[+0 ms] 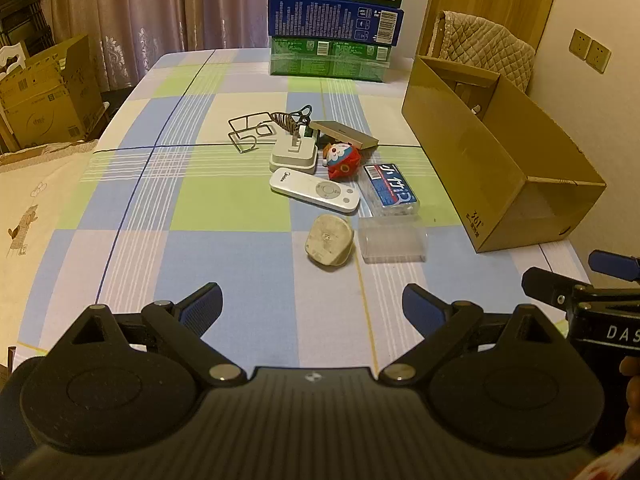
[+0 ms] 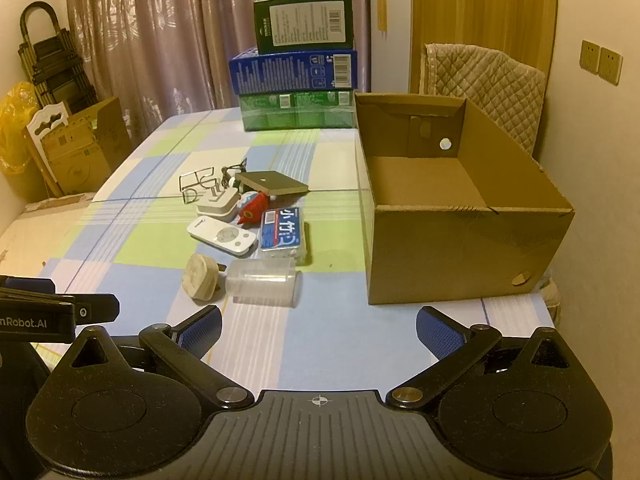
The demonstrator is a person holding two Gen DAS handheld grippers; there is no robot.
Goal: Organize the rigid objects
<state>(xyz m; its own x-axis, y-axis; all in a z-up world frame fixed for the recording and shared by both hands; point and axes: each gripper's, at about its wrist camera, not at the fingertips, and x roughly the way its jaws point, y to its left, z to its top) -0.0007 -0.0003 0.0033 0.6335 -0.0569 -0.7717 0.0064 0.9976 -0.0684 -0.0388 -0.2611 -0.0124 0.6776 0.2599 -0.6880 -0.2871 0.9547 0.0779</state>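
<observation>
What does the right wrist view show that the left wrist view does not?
Only the right wrist view shows the box floor, bare as far as visible, a hole in its far wall, and a yellow bag at far left. Only the left wrist view shows the beige cloth beside the table. Both show the remote, clear cup, stacked cartons and both open hand-held grippers: left, right.

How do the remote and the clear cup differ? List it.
The remote is white and opaque; the clear cup is see-through. The remote is flat and slim with buttons up; the cup is a cylinder tipped on its side. The cup lies nearer the grippers. Both rest on the tablecloth, ungripped.
</observation>
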